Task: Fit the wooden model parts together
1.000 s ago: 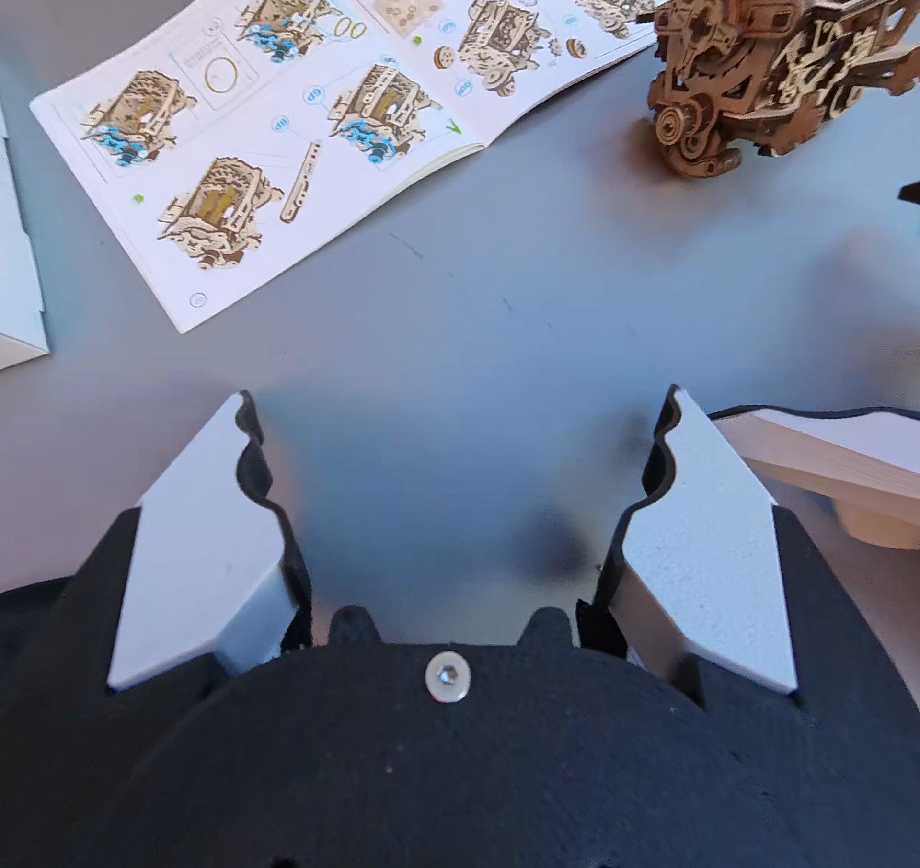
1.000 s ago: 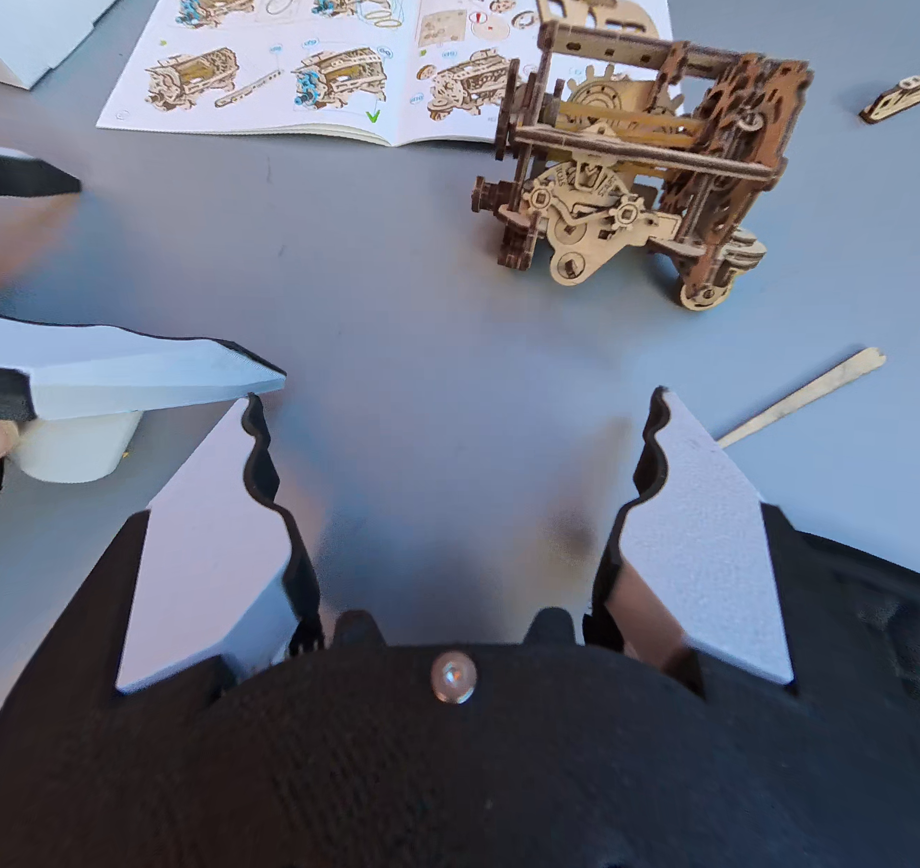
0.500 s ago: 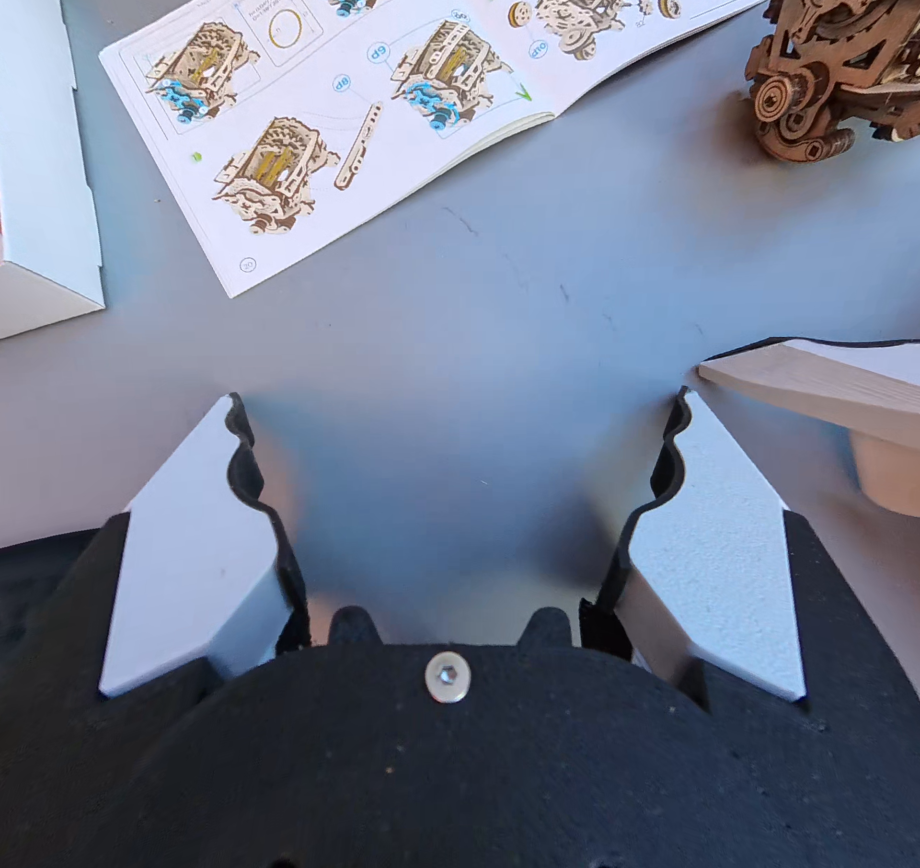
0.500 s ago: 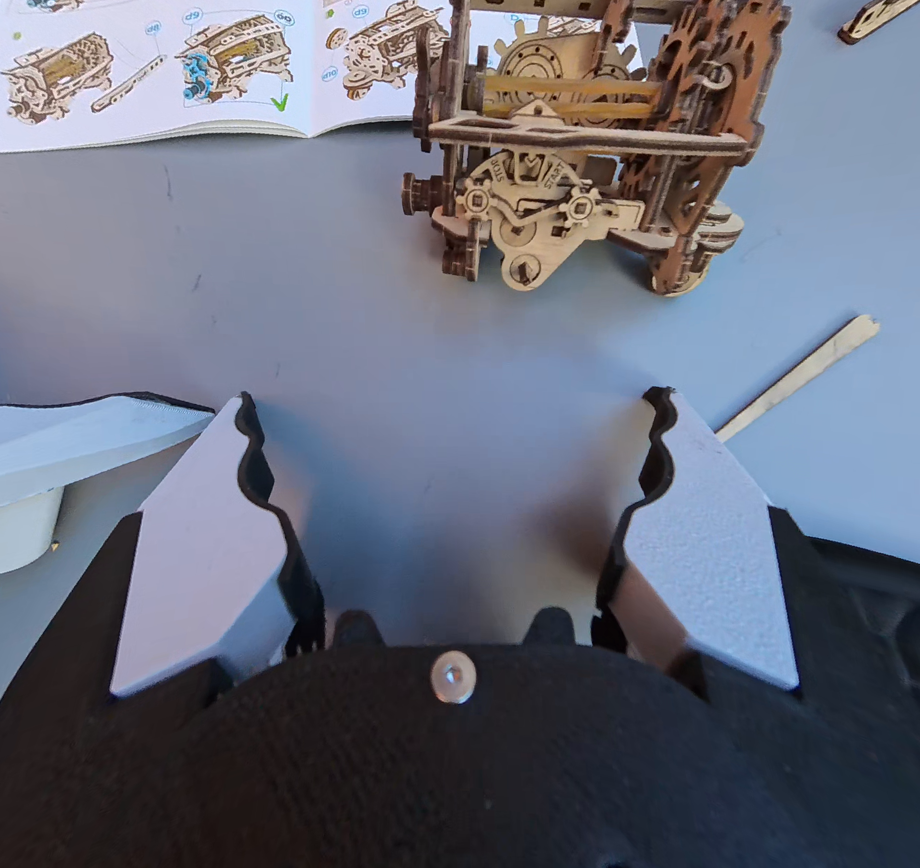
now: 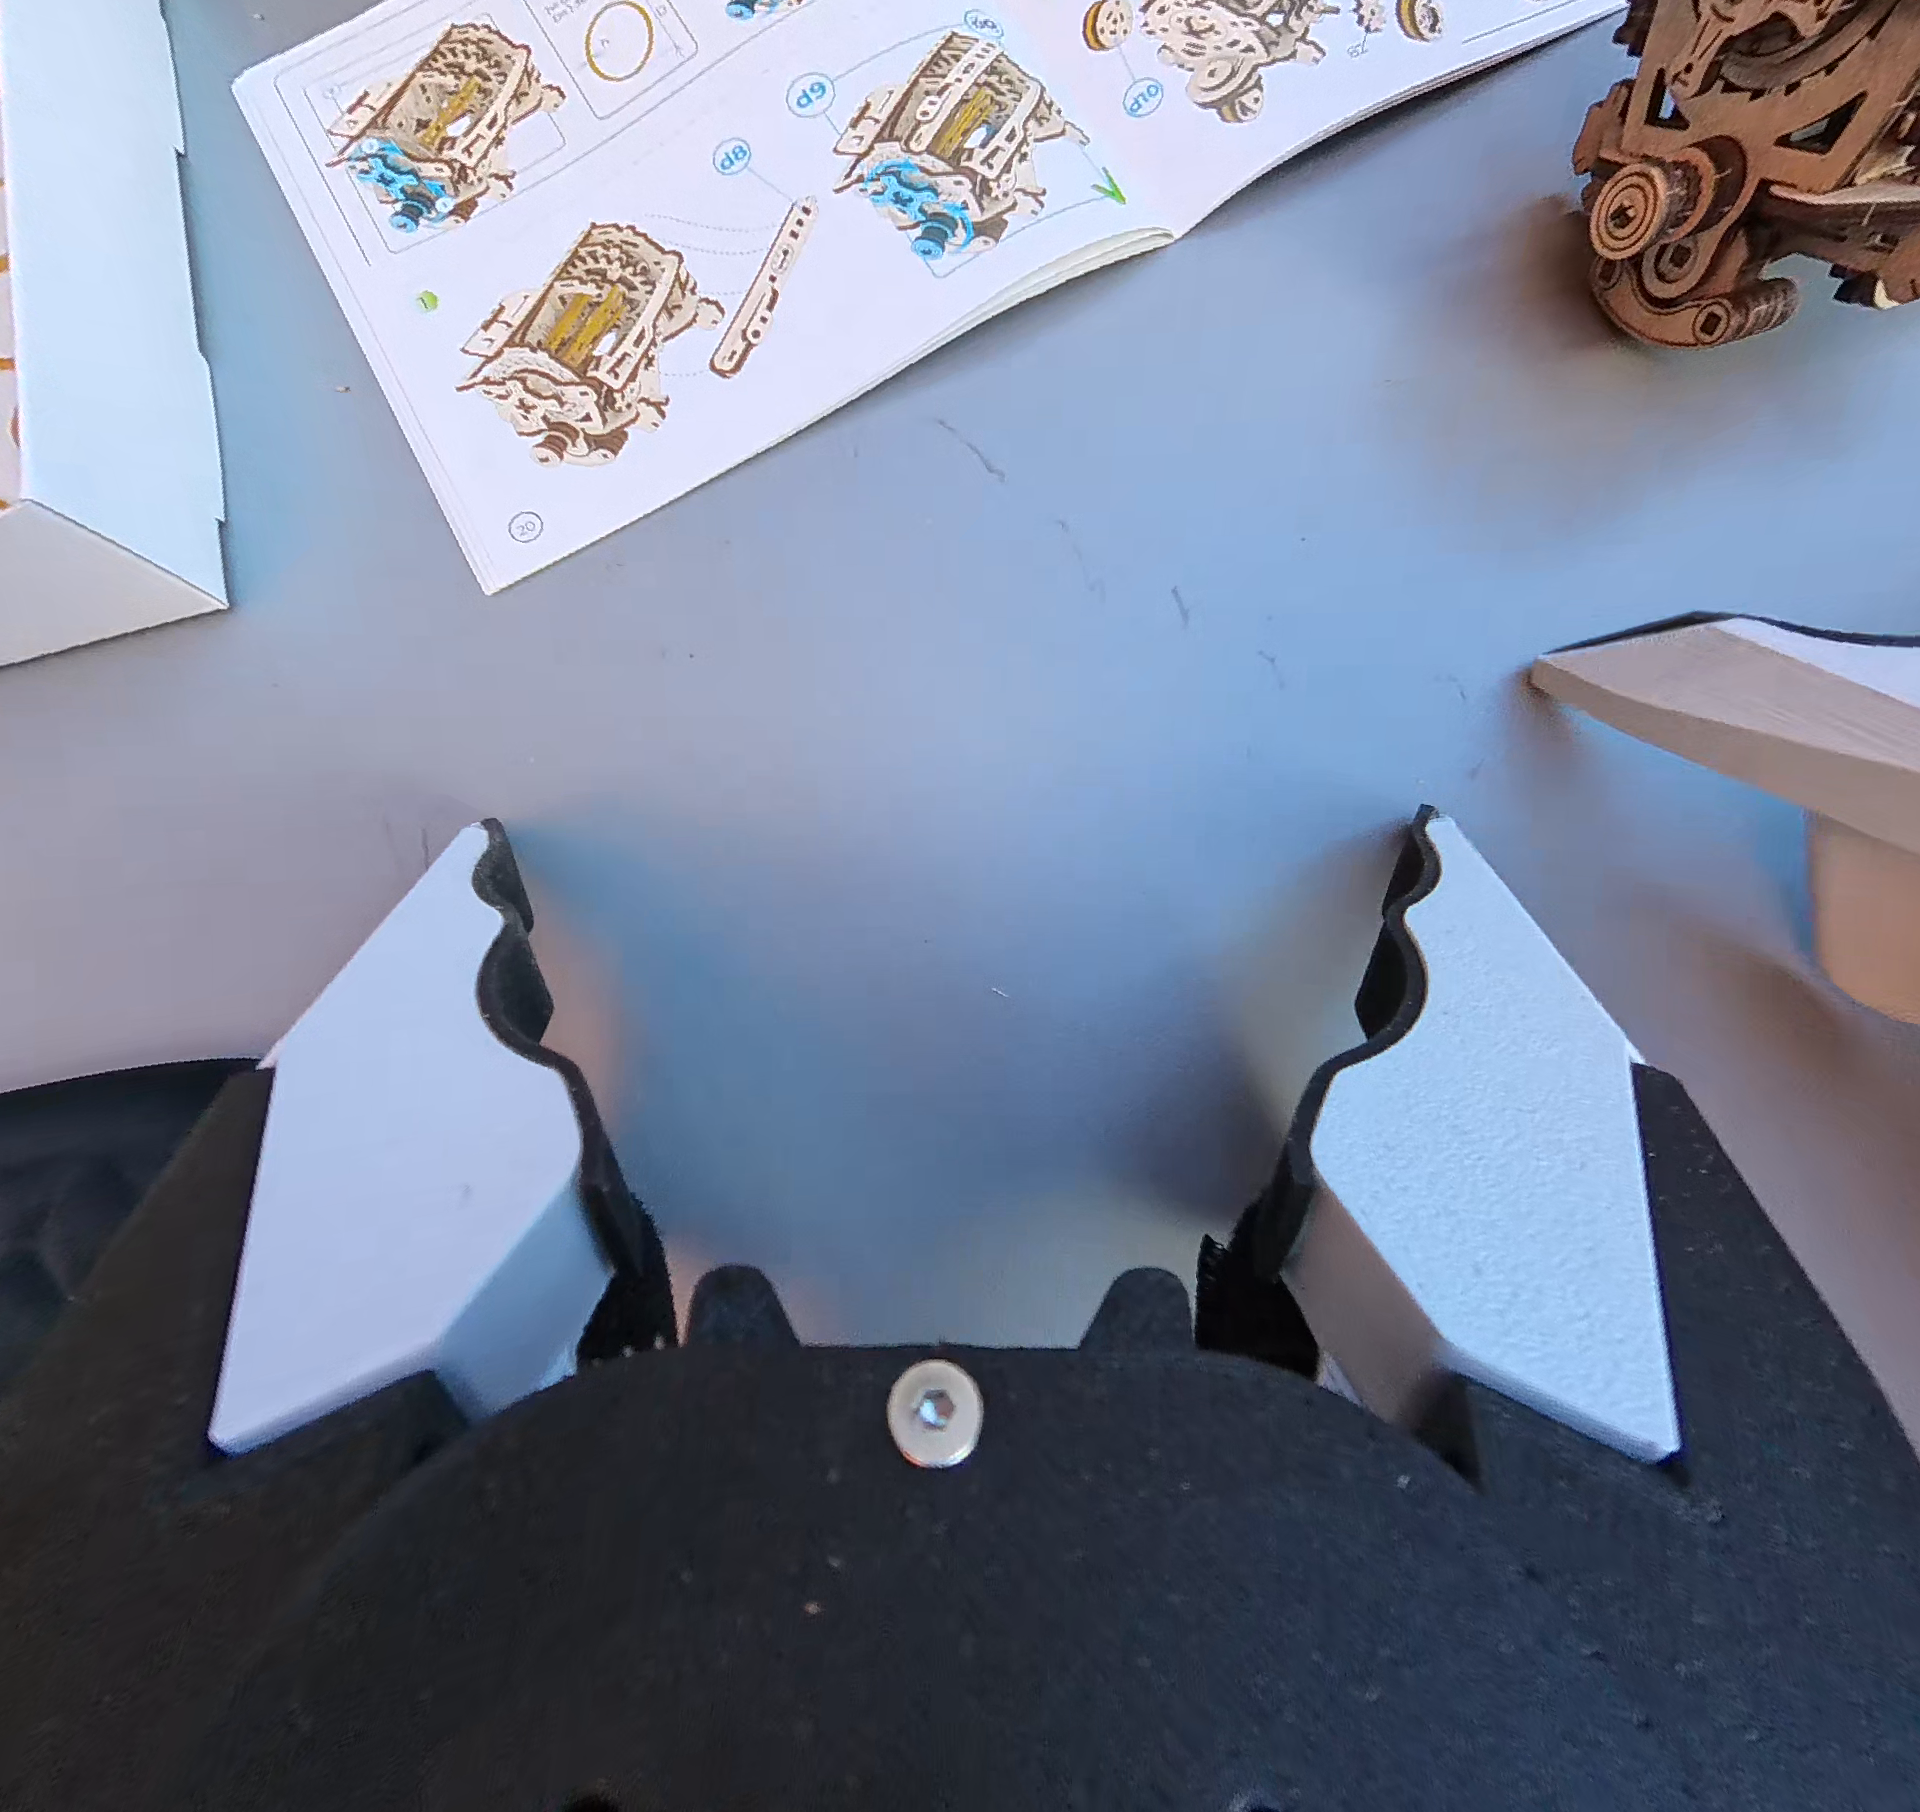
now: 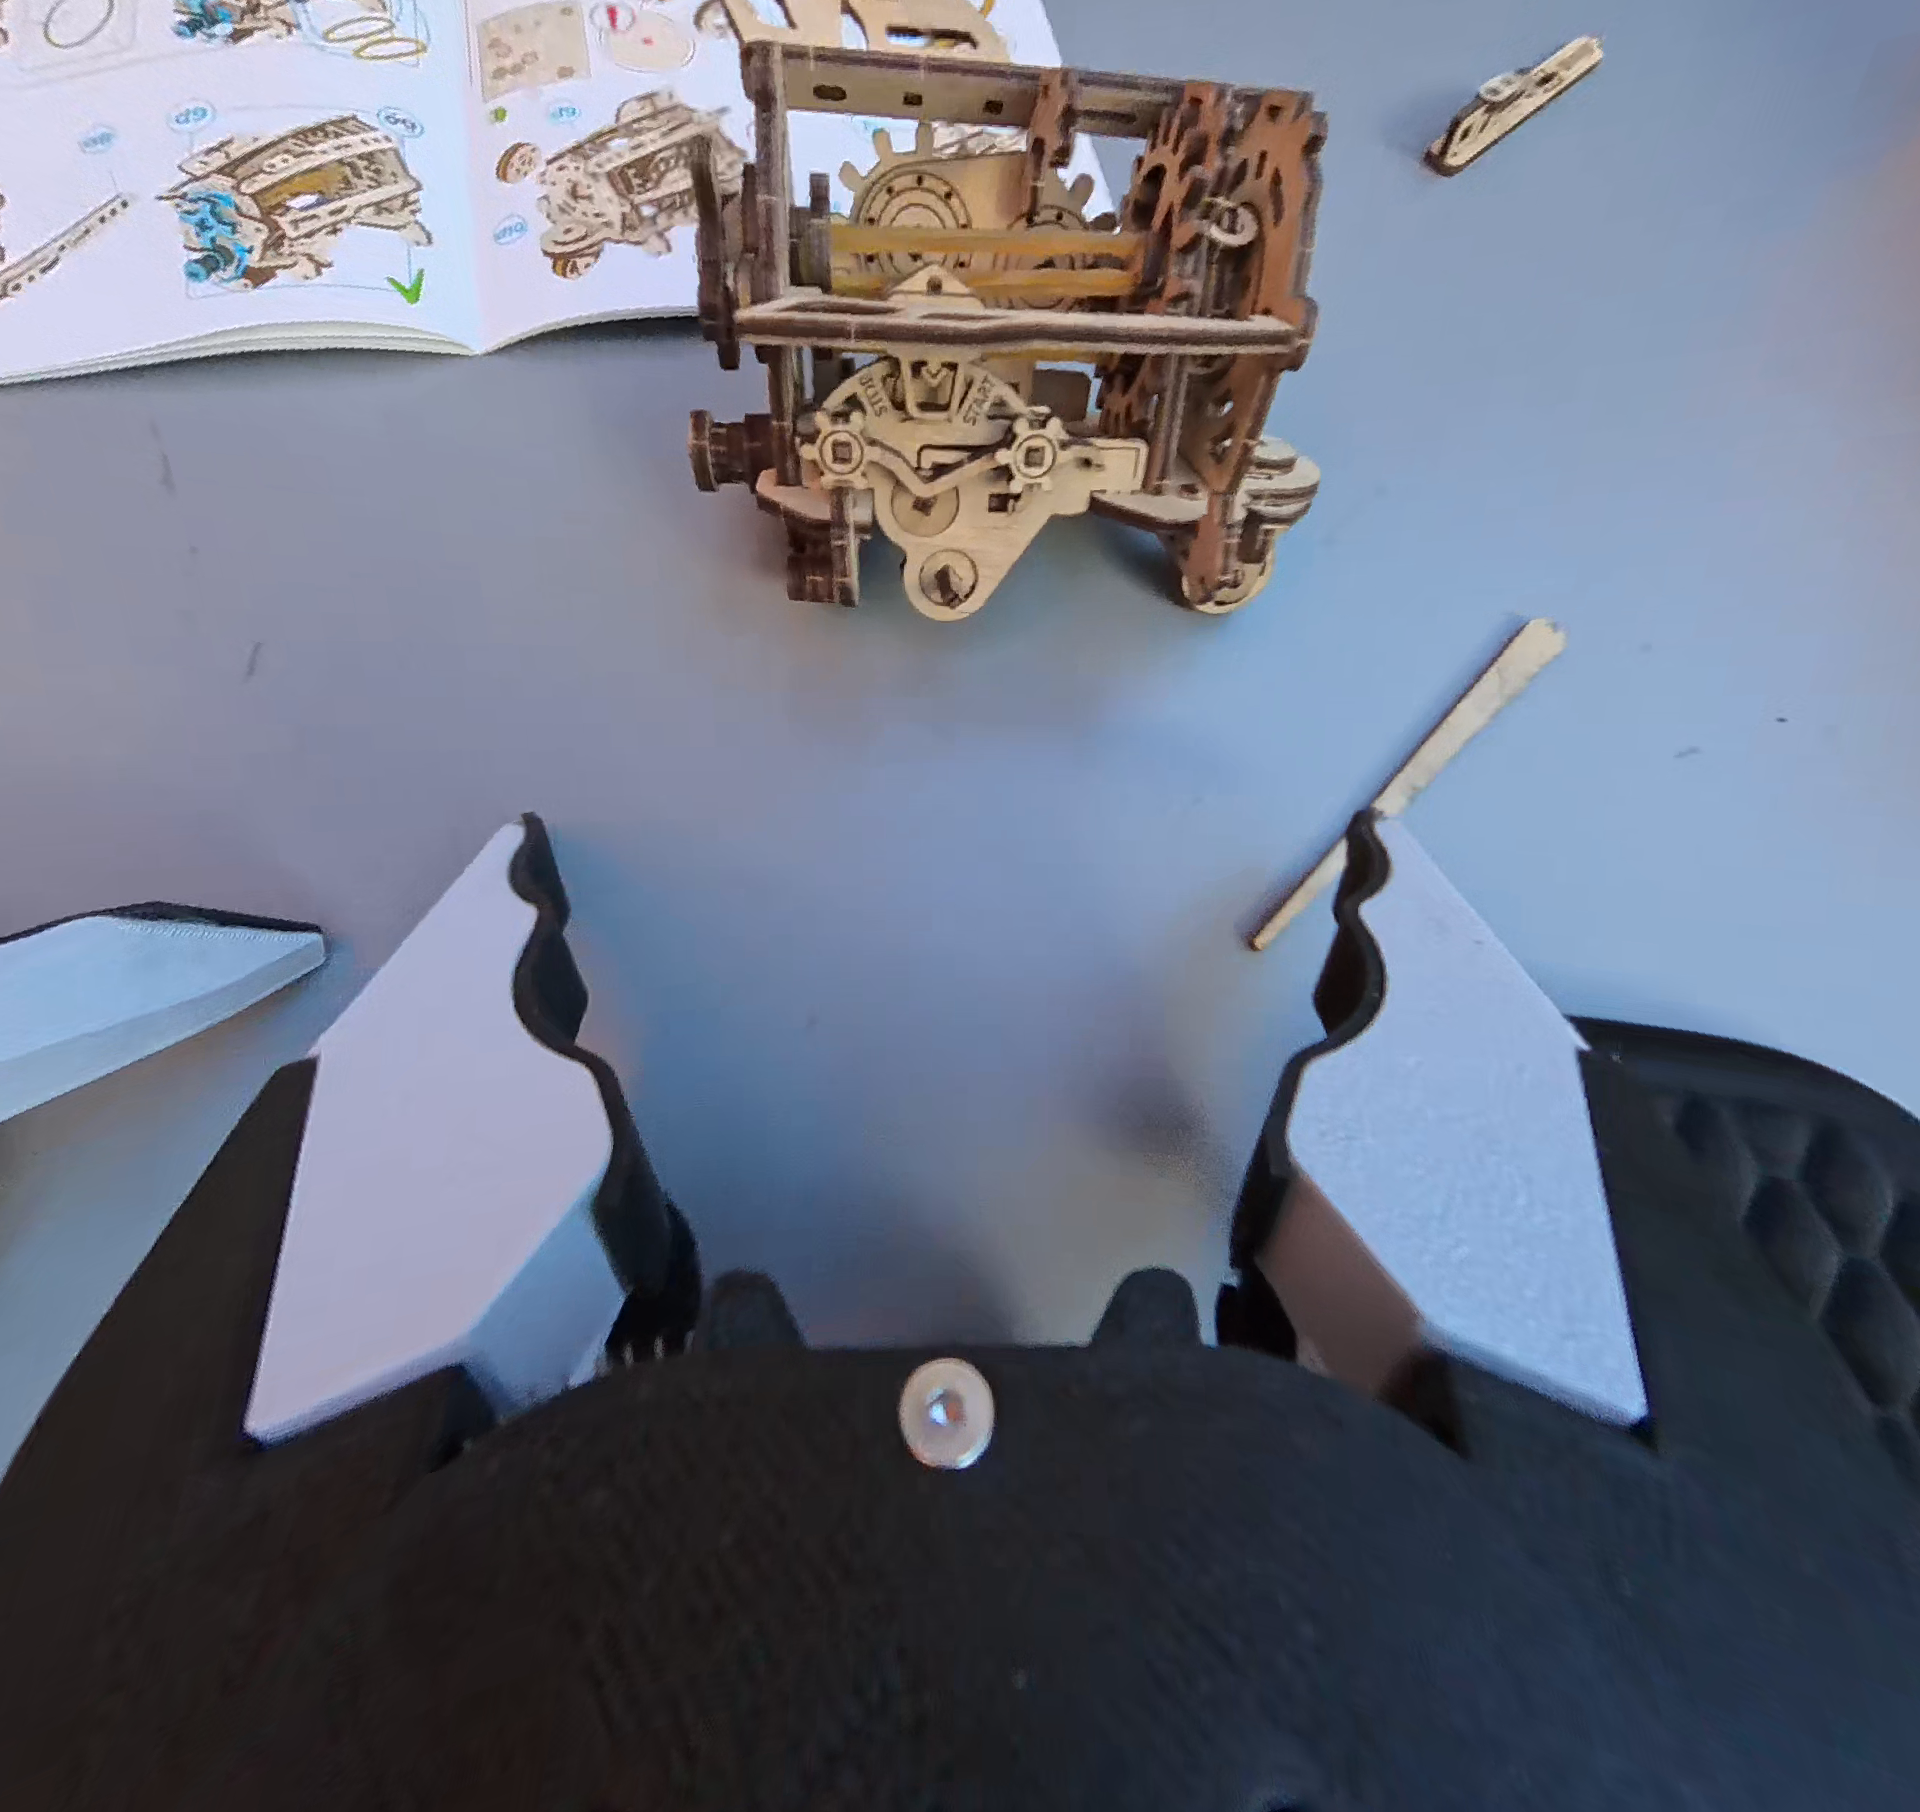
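Your left gripper [image 5: 956, 827] stands with its fingers wide apart over bare grey table [image 5: 935, 671]; nothing lies between the pads. Your right gripper [image 6: 945, 827] is likewise spread and empty, pointed at the wooden model.

The wooden model [image 6: 997, 328] stands upright on the table ahead of the right gripper, apart from it, and well off to the right in the left view. Its frame, gears, front lever plate and yellow rubber bands appear fitted, so in my judgement the assembly is far advanced but not closed out.

Two loose parts are outstanding. A thin wooden strip [image 6: 1455, 734] lies flat on the table, its near end just beside the right gripper's right fingertip [image 6: 1371, 889]; whether the fingertip touches it cannot be told. A small dark-edged wooden piece [image 6: 1512, 105] lies well beyond the model, to its right.

The open instruction booklet [image 5: 727, 204] lies behind the model, one corner tucked behind it. A white box [image 5: 94, 308] sits at the left.

Remaining work, as I assess it: pick up the loose parts and seat them in the model. No pick has begun.
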Available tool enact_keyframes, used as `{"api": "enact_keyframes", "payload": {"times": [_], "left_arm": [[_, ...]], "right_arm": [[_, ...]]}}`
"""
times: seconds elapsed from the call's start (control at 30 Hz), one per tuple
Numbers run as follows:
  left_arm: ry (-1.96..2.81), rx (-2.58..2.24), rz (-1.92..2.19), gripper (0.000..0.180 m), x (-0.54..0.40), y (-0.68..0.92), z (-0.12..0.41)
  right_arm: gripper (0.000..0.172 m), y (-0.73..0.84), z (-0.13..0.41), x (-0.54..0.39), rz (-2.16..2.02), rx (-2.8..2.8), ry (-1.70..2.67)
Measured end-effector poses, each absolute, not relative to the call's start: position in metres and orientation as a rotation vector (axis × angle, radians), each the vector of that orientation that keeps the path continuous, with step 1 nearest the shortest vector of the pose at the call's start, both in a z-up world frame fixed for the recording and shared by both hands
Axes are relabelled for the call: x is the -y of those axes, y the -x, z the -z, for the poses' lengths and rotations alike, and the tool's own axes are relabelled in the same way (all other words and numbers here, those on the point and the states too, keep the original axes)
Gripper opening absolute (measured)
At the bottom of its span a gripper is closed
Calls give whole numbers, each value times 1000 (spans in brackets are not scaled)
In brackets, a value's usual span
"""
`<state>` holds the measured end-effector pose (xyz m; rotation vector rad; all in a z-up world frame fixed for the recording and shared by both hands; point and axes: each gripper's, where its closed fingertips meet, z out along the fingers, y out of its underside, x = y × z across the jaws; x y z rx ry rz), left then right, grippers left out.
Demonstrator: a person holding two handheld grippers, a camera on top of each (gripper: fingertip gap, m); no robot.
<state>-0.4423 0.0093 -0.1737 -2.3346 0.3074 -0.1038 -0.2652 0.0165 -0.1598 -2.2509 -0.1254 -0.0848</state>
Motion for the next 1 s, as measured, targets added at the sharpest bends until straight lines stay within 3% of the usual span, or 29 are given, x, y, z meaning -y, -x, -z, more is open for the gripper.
{"api": "enact_keyframes", "payload": {"times": [0.03,0.73,1.0], "left_arm": [[2335,-307,104,157,-9,442,174],[2335,-307,104,157,-9,442,174],[2335,-307,104,157,-9,442,174]], "right_arm": [[133,271,162,-16,16,148,2266],[136,269,162,-6,26,176,2261],[125,273,165,-6,-45,135,2287]]}}
